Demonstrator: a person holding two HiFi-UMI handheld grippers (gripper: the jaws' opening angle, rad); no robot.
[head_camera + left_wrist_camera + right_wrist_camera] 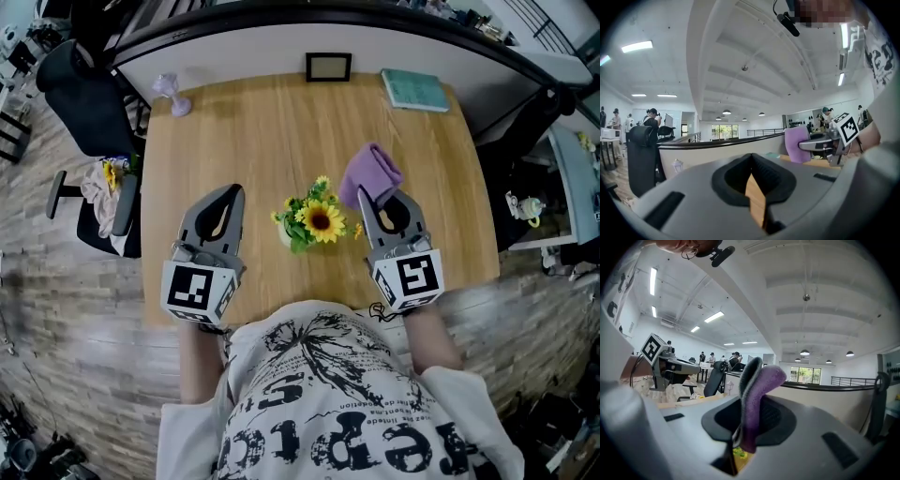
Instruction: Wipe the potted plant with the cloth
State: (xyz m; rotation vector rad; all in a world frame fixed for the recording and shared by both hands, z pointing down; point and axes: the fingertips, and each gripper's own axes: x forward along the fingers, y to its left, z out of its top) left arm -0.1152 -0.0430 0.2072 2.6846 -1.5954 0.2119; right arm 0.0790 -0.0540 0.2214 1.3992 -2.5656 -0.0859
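Beside plant (314, 221), right hand-held gripper (375, 196) level, clamping cloth (368, 171)

The person wears a white T-shirt (337, 412) with a large black print: a spiky, flower-like drawing above heavy block letters. Its sleeves (457, 386) are short and loose. The left gripper (230, 190) and the right gripper (366, 197) are light grey plastic shells that taper to a rounded tip. Each has a teardrop-shaped opening lined with black ribbed rubber. At the rear of each sits a white cube (199, 291) with black square markers on its faces. A thin black cable (380, 310) curls beside the right one.
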